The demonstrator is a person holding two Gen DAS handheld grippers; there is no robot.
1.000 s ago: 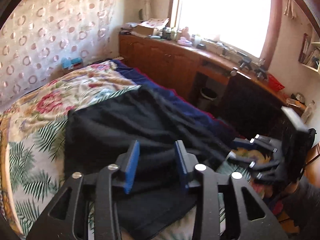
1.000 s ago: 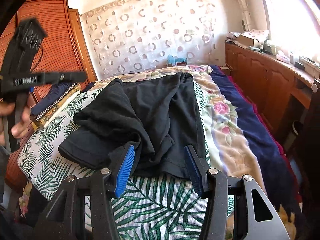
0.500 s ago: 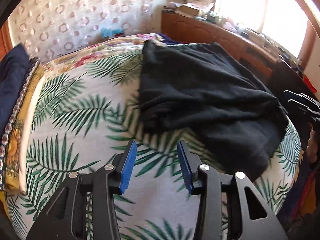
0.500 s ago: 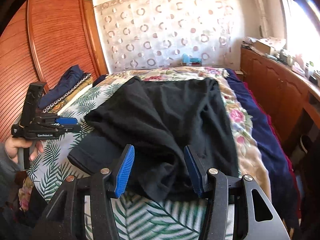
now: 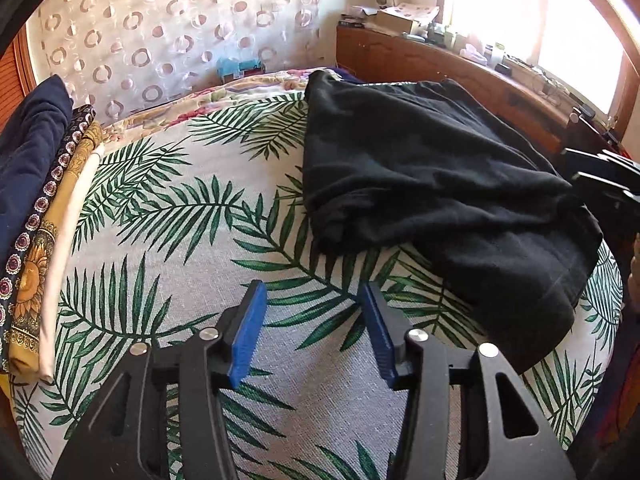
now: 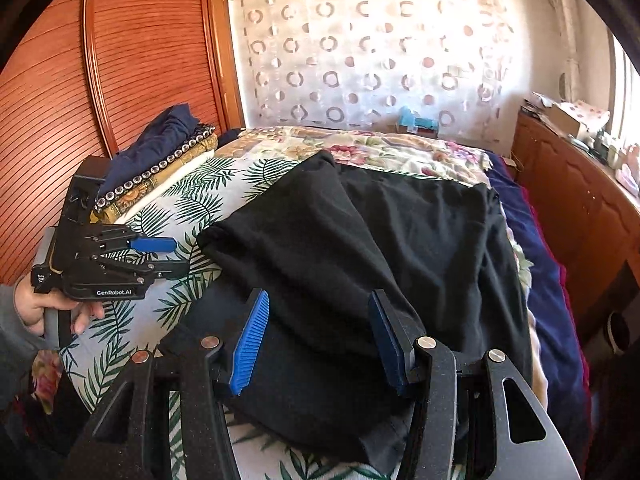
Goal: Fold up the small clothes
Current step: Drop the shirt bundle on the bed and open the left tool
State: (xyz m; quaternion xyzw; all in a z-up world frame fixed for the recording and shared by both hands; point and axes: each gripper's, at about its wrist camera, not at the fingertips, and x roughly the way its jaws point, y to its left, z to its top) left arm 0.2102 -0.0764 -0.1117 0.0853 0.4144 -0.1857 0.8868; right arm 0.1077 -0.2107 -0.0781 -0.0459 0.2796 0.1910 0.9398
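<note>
- Lying rumpled on the palm-leaf bedspread (image 5: 192, 248), the black garment (image 6: 400, 248), partly doubled over itself, not yet a neat fold.
- Seems to run with its long axis from the near bed edge toward the circle-patterned curtain (image 6: 380, 52); far end reaching the floral cover (image 6: 400, 148), near end hanging a little over the edge. Which end is the collar or waist, cannot tell.
- Probably spread in the open middle of the bed so both tools can reach it from the near side.
- Right gripper (image 6: 316, 344) hovering just over the near part of the garment, jaws apart, cloth below them but not pinched.
- Left gripper (image 5: 312, 332) beside the garment, over bare bedspread, jaws opening, nothing between them; likely getting ready to take the near left corner.
- Left hand (image 6: 48, 308) on that tool's handle.
- Beyond the left gripper, away from the garment: stack of folded cloths (image 5: 36, 184), perhaps finished pieces.
</note>
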